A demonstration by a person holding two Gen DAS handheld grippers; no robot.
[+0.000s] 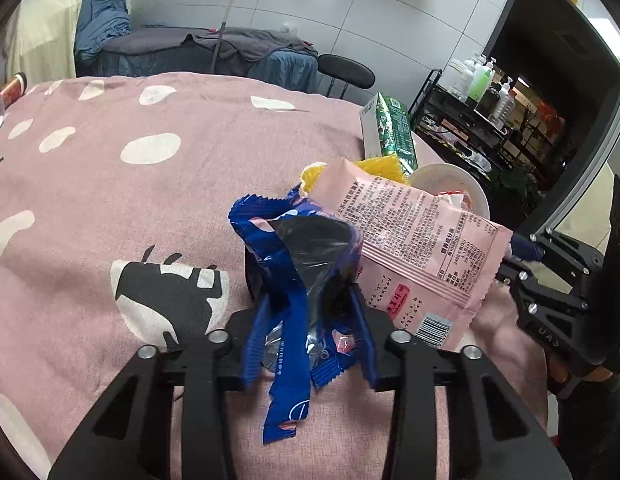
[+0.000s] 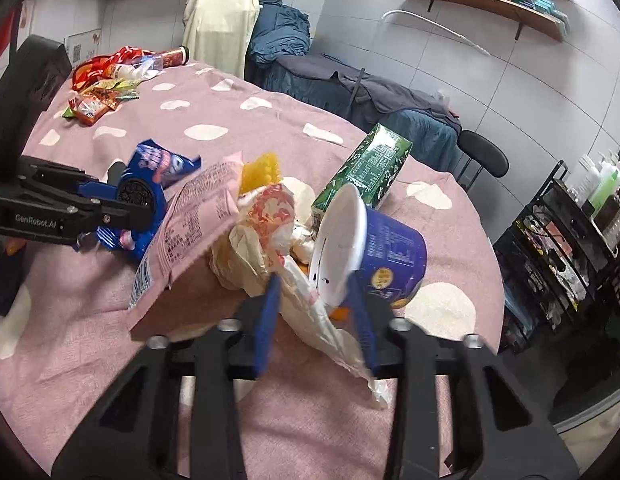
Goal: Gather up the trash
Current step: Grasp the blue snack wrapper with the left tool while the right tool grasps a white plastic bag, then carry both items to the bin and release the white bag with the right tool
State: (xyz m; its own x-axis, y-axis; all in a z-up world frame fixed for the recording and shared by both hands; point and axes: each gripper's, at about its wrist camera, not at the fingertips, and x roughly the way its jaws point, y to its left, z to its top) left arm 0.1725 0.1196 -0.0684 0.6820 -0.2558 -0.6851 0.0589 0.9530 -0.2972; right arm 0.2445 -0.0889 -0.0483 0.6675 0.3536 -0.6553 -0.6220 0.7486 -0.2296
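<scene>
- Left tongs (image 1: 310,280) clamped on a crumpled blue plastic cookie wrapper (image 1: 287,320), lifted just above the pink spotted cloth over the worktop (image 1: 109,200).
- Right tongs (image 2: 316,308) narrowed around a crumpled white paper wrapper with red print (image 2: 269,224); a real pinch or only a bracket — cannot tell.
- Gathered close together near the worktop's right edge: a flat pink printed snack pouch (image 2: 189,220) leaning over the paper wrapper, a blue paper noodle cup with a white inside (image 2: 374,248) tipped on its side, a green carton box (image 2: 370,164) behind the cup, a yellow ridged plastic piece (image 2: 261,172) between pouch and carton.
- Well apart, at the far left corner: a second heap of red and green snack wrappers (image 2: 101,92) beside a red cylindrical can (image 2: 173,56), untouched.
- No bin or bag visible in either view.
- Judged stage: gathering under way, far from finished; most pieces loosely grouped, far heap and final disposal left to do.
</scene>
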